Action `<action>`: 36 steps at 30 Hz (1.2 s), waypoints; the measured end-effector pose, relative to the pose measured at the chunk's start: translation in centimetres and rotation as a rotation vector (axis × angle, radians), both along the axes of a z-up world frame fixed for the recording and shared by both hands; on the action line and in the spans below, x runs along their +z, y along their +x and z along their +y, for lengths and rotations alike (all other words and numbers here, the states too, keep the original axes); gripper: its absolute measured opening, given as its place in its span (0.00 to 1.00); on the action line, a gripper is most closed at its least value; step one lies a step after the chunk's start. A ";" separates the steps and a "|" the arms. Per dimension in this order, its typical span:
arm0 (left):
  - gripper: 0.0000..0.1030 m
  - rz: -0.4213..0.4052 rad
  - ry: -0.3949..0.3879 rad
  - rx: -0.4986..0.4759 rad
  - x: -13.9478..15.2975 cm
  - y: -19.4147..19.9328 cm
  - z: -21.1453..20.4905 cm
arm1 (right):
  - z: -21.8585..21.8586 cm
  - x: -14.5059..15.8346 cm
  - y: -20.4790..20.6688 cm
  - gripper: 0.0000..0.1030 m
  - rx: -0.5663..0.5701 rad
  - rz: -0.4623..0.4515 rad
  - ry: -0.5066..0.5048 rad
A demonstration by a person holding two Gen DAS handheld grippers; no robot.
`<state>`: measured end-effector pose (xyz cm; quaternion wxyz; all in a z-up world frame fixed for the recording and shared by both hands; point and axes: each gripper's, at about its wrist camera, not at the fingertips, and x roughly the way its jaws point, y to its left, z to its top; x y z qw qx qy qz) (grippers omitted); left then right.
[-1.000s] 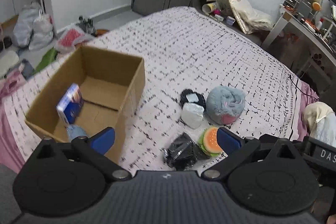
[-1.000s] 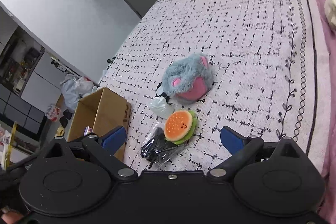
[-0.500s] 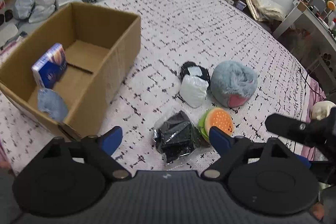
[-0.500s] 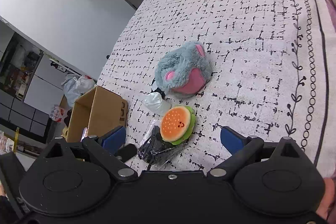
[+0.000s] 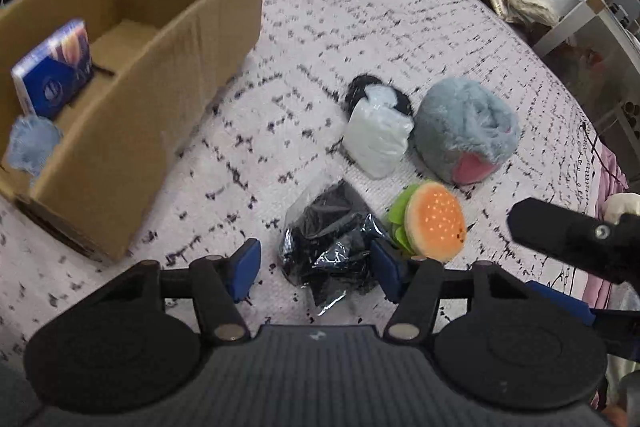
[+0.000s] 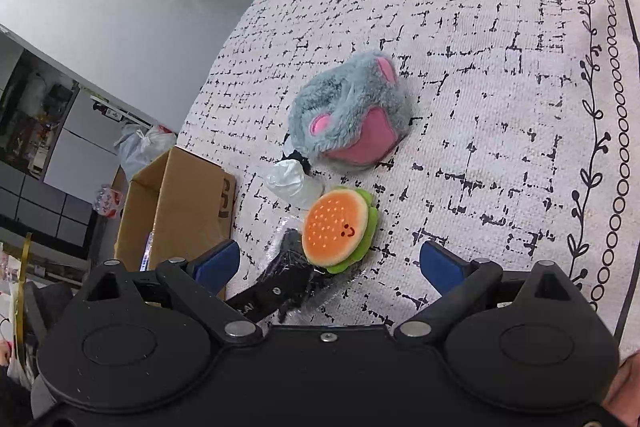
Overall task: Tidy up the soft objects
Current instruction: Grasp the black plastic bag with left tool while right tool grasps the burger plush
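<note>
A bed (image 5: 340, 27) covered by a white spread with black dashes is seen in a room with white walls and dark cabinets. At the far left one open cardboard box (image 5: 132, 131) is set on the spread; one blue carton (image 5: 52, 71) stands upright inside it, and one pale blue fluffy piece (image 5: 32, 147) lies just beside the carton. To the right of the box five soft things are grouped closely together. One black item in clear wrap (image 5: 332, 243) is framed by the blue fingers of the left gripper (image 5: 314, 267), which is spread wide and grips nothing. Behind it one white wrapped bundle (image 5: 376, 143) rests against one black item (image 5: 364, 87). Further right one burger plush (image 5: 434, 223) is tilted on its edge, touching the black wrap, and one grey and pink plush toy (image 5: 464, 135) lies behind it. The right gripper (image 6: 328, 267) is also held unclenched and empty, with the burger plush lying between its fingers.
</note>
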<state>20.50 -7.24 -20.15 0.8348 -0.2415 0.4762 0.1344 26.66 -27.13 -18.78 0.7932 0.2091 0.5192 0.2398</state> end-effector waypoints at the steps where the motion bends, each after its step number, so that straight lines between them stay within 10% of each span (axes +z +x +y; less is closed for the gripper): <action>1: 0.58 -0.002 -0.009 0.008 -0.3 -0.1 0.1 | 0.0 -0.1 0.1 0.94 -0.001 0.003 0.000; 23: 0.26 -0.067 -0.052 0.024 0.8 -0.4 1.0 | 3.0 -2.9 1.8 0.86 -0.018 0.011 -0.070; 29: 0.24 -0.081 -0.038 0.022 1.8 -0.7 1.4 | 4.3 -3.5 2.1 0.74 -0.010 0.002 -0.103; 32: 0.23 -0.086 -0.032 0.026 2.2 -0.9 1.6 | 5.0 -3.6 2.2 0.45 -0.006 -0.016 -0.138; 36: 0.23 -0.086 -0.027 0.035 2.4 -1.2 1.9 | 4.9 -3.3 1.9 0.42 0.006 -0.022 -0.134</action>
